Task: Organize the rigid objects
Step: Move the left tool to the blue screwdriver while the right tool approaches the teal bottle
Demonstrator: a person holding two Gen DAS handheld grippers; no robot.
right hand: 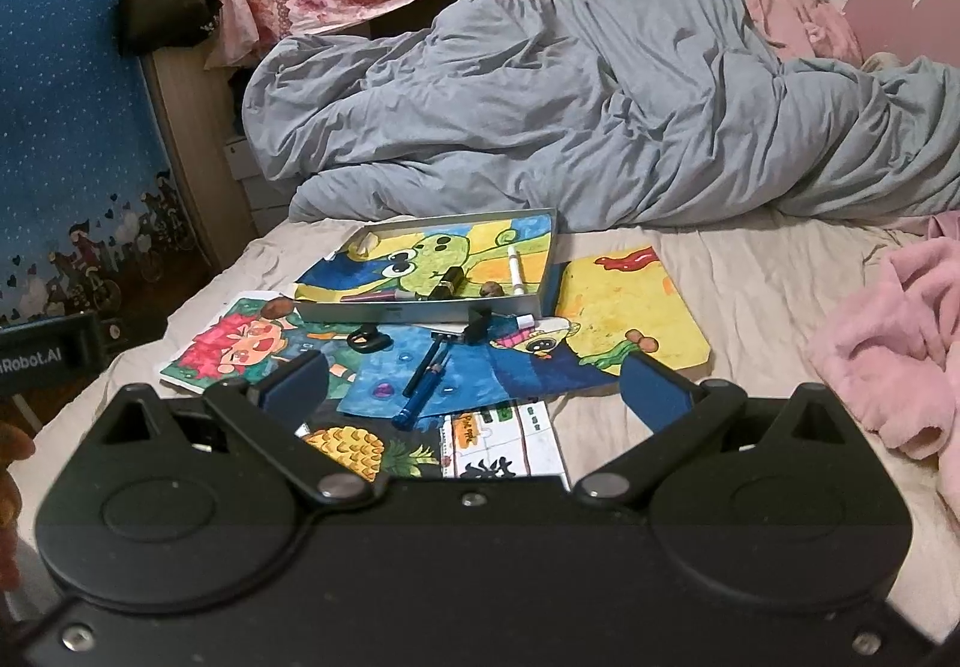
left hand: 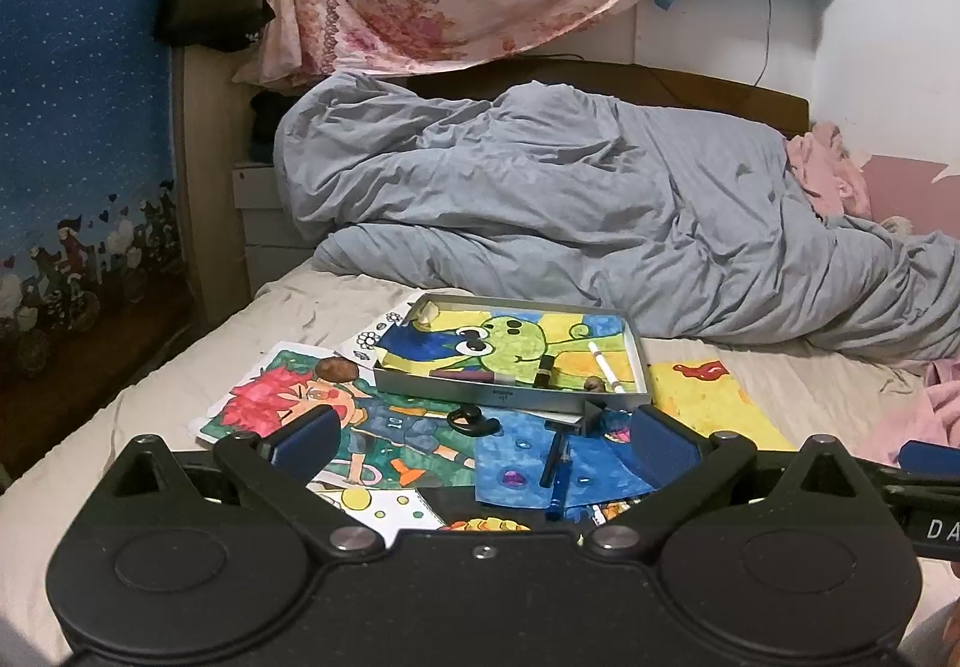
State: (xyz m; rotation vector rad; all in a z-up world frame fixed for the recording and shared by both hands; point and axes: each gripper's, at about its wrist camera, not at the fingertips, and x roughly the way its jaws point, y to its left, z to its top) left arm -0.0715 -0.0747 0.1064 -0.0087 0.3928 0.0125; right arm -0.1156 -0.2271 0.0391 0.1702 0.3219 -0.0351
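My left gripper [left hand: 480,442]: jaws spread wide, empty, hovering above drawings [left hand: 372,427]. My right gripper [right hand: 474,388]: jaws likewise apart, empty. Grey tray [right hand: 420,314] on bed, atop drawings; inside: white marker [right hand: 515,271], black tube [right hand: 447,283]. Blue pen [right hand: 420,388] and black clip [right hand: 366,338] on drawings, just before tray.

Not much to read here. In the right wrist view we can make out "Robot.AI" in white on the black body of the left gripper [right hand: 51,352], off to the left of the right gripper [right hand: 474,388]; the start is cut off. In the left wrist view, white letters "DA" show on the right gripper [left hand: 936,529]. The printed sheet [right hand: 510,439] just ahead has marks we can't read.
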